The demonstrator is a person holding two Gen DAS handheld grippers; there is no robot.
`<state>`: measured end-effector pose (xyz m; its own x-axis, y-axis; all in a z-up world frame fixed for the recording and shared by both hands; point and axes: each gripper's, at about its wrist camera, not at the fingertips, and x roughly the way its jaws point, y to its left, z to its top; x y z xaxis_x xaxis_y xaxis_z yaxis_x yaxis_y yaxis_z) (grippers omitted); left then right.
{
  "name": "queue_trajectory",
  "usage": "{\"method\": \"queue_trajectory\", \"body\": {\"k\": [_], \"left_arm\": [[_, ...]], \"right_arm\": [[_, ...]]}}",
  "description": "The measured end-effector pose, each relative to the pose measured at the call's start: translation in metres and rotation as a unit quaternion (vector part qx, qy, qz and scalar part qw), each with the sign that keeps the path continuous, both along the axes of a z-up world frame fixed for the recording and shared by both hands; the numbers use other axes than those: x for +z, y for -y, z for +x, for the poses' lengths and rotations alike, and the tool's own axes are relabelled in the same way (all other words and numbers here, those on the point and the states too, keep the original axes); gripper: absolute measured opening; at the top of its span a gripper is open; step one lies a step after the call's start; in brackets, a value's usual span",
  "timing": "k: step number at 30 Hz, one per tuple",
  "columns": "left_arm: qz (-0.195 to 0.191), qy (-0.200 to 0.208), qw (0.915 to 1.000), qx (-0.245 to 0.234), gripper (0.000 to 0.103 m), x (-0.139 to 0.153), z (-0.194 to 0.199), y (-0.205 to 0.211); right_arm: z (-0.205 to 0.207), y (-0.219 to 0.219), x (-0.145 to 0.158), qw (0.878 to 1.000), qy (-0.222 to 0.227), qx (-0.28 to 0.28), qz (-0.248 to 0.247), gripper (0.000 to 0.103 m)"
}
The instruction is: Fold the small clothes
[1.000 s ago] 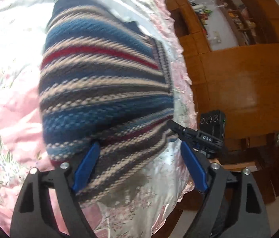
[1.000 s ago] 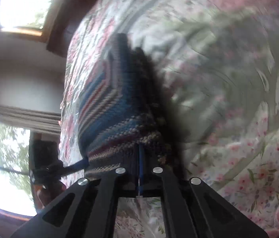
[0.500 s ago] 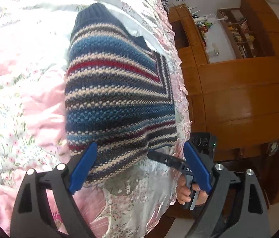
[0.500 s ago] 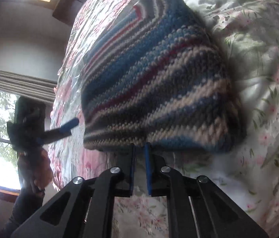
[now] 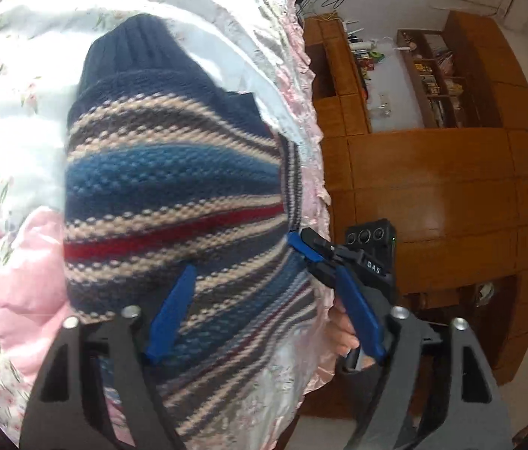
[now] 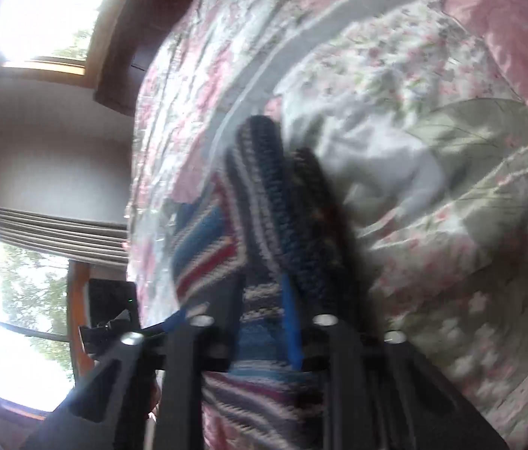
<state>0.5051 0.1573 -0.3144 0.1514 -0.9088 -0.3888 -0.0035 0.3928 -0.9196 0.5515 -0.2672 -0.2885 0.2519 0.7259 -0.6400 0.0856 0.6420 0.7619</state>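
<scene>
Two tools here. Left wrist view: left tool (image 5: 264, 311) spread open, its left blue finger lying on the striped knit sweater (image 5: 174, 202), which sits on the floral bedspread (image 5: 9, 142); right tool (image 5: 311, 249) at 3 o'clock pinching the sweater's edge. Right wrist view, blurry: right tool (image 6: 264, 322) clamped on the sweater (image 6: 260, 202).

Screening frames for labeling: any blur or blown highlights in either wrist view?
Left wrist: sharp on the striped sweater, bedspread overexposed white. Right wrist: motion-blurred throughout, sweater smeared, windows blown out.
</scene>
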Motion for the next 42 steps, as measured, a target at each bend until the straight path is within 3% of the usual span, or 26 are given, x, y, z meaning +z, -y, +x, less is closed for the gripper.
{"method": "queue_trajectory", "body": {"k": [1,2,3,4,7,9,11,12,13,14,15,17,18,19,20,21,22,25,27,31,35,36,37,38,39,42], "left_arm": [[-0.003,-0.005,1.0,0.003,0.051,-0.004,0.001,-0.004],[-0.012,-0.012,0.9998,0.008,0.052,-0.005,0.001,-0.009],[-0.015,-0.007,0.9998,0.008,0.061,0.0,0.001,-0.011],[-0.016,0.007,0.9998,0.003,0.075,0.01,0.001,-0.012],[-0.025,0.05,0.9984,0.0,0.083,0.034,0.012,-0.012],[-0.02,0.055,0.9981,0.02,0.083,0.038,0.029,-0.013],[0.016,0.047,0.9978,0.043,0.084,0.03,0.044,-0.015],[0.035,0.019,0.9982,0.046,0.078,0.015,0.049,-0.013],[0.058,0.007,0.9976,0.037,0.067,0.005,0.051,-0.009],[0.08,0.017,0.9963,0.028,0.066,0.006,0.05,-0.007],[0.078,0.023,0.9964,0.023,0.068,0.011,0.048,-0.007],[0.042,0.031,0.9982,0.031,0.082,0.025,0.038,-0.02],[0.034,0.047,0.9976,0.038,0.089,0.033,0.029,-0.03],[0.042,0.061,0.9965,0.039,0.092,0.038,0.019,-0.039],[0.056,0.062,0.9959,0.035,0.092,0.039,0.01,-0.046],[0.062,0.052,0.9963,0.028,0.094,0.033,0.003,-0.054],[0.057,0.036,0.9974,0.023,0.096,0.026,-0.003,-0.059],[0.049,-0.03,0.9982,0.018,0.097,-0.005,-0.007,-0.066],[0.037,-0.056,0.9975,0.022,0.097,-0.019,-0.006,-0.064],[0.024,-0.065,0.9974,0.02,0.097,-0.03,0.0,-0.052],[0.044,-0.076,0.9962,-0.001,0.097,-0.044,0.007,-0.031],[0.053,-0.076,0.9957,-0.006,0.096,-0.046,0.007,-0.026],[0.062,-0.071,0.9955,-0.005,0.095,-0.045,0.007,-0.024],[0.069,-0.07,0.9952,-0.002,0.09,-0.043,0.008,-0.023],[0.061,-0.069,0.9957,-0.001,0.071,-0.042,0.008,-0.023],[0.076,-0.059,0.9954,-0.002,0.064,-0.032,0.01,-0.02]], "right_arm": [[0.003,0.005,-0.004,1.0,-0.008,0.0,-0.001,0.0],[0.004,0.002,0.002,1.0,-0.002,0.003,-0.004,0.0],[0.004,0.001,0.015,1.0,0.019,0.005,-0.003,0.005],[0.007,-0.004,0.025,0.999,0.036,0.009,0.01,0.019],[0.032,-0.02,0.043,0.998,0.061,0.016,0.017,0.025],[0.054,-0.027,0.035,0.998,0.046,0.008,0.031,0.025],[0.07,-0.027,0.014,1.0,0.015,-0.006,0.013,0.02],[0.073,-0.024,0.0,1.0,-0.009,-0.013,-0.012,0.0],[0.073,-0.019,-0.008,1.0,-0.02,-0.017,-0.015,0.0],[0.072,-0.012,-0.009,1.0,-0.02,-0.016,-0.011,0.0],[0.067,-0.009,-0.002,1.0,-0.012,-0.012,-0.012,0.0],[0.048,-0.004,0.018,1.0,0.013,0.01,0.019,0.016],[0.033,0.001,0.029,0.999,0.03,0.028,0.025,0.04],[0.021,0.004,0.037,0.998,0.041,0.046,0.01,0.059],[0.01,0.008,0.044,0.997,0.049,0.058,-0.014,0.068],[0.001,0.015,0.05,0.996,0.053,0.062,-0.045,0.089],[-0.004,0.02,0.052,0.994,0.054,0.065,-0.067,0.098],[-0.005,0.029,0.036,0.996,0.002,0.088,-0.028,0.097],[-0.003,0.02,0.03,0.995,-0.008,0.102,-0.001,0.097],[0.008,-0.012,0.004,0.99,-0.044,0.136,0.0,0.093],[0.02,-0.036,-0.009,0.987,-0.046,0.152,-0.004,0.092],[0.021,-0.041,-0.009,0.987,-0.042,0.152,-0.007,0.088],[0.021,-0.044,-0.01,0.988,-0.039,0.152,-0.015,0.073],[0.02,-0.047,-0.012,0.988,-0.038,0.151,-0.021,0.066],[0.018,-0.049,-0.012,0.988,-0.034,0.149,-0.021,0.051],[0.007,-0.051,0.0,0.99,-0.011,0.138,-0.023,0.041]]}}
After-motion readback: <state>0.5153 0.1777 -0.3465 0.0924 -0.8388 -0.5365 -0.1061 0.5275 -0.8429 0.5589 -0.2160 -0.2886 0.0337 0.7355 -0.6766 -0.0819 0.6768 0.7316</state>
